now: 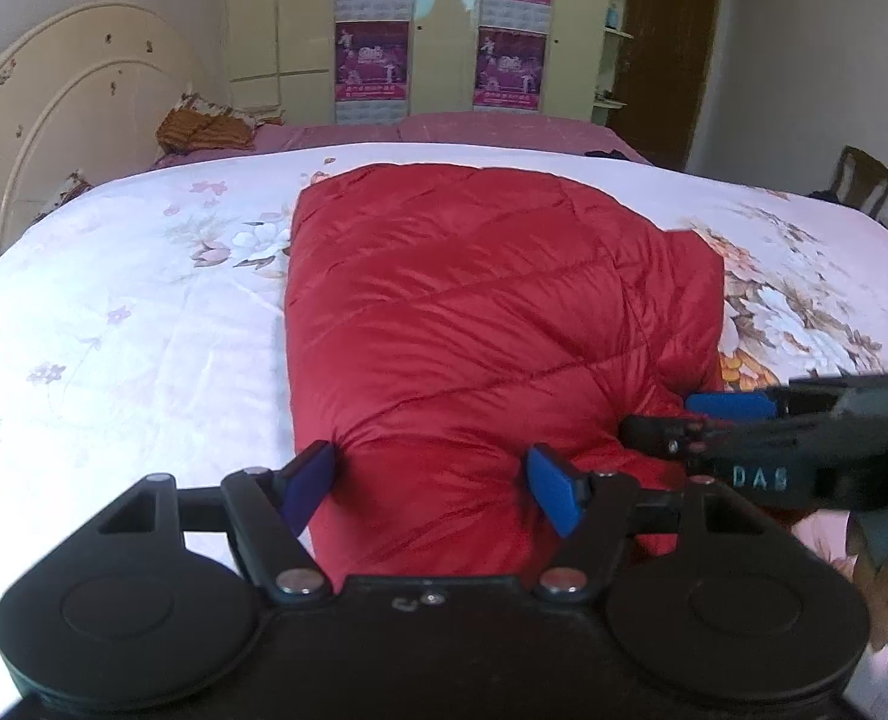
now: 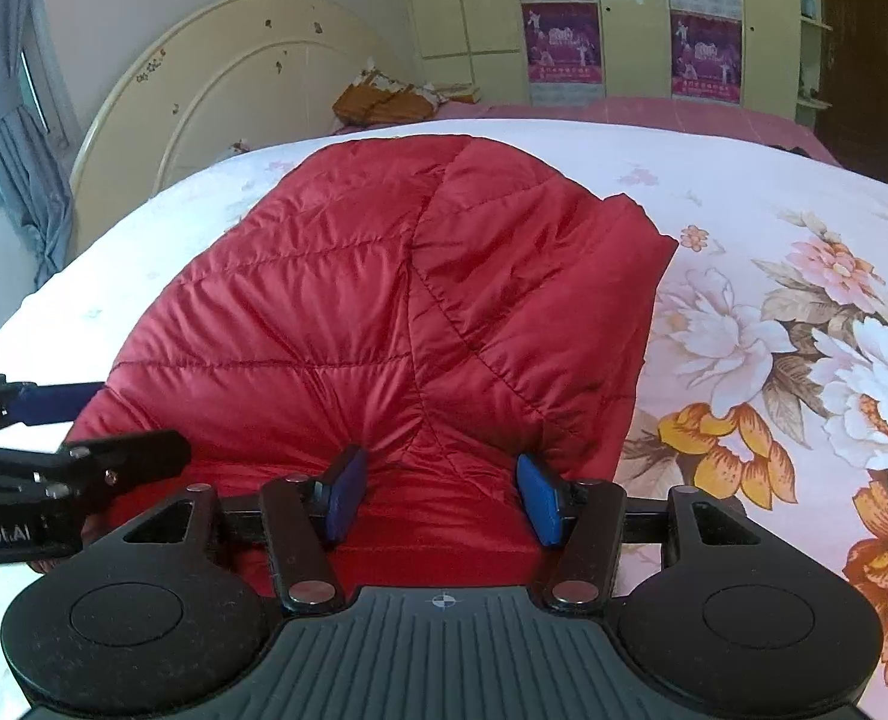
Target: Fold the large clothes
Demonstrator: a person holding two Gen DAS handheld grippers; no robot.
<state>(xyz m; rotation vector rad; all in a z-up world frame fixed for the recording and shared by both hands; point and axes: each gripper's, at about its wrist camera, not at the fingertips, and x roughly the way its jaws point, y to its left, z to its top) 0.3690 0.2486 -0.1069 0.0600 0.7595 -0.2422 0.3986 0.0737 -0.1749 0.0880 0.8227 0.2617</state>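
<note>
Red quilted jacket [image 1: 480, 312] lies folded into a puffy block on the floral bed [image 1: 120, 324]. I see both tongs at its near edge: left tongs [image 1: 435, 489] spread, pads pressing a wide bunch of fabric; right tongs [image 2: 444, 495] likewise. Whether either truly grips, I cannot tell. Orange cloth [image 1: 204, 131] by headboard [image 1: 72, 90]; wardrobe [image 1: 444, 30] behind.

I see a red quilted puffer jacket of shiny nylon [image 1: 480, 300] lying flat on the white floral bedspread [image 1: 132, 312], already folded into a long, roughly rectangular bundle. Its stitched panels run in diagonal lines across the top. One long side is straight; on the other a layer juts out in a corner. The near end bunches into puckered creases.
</note>
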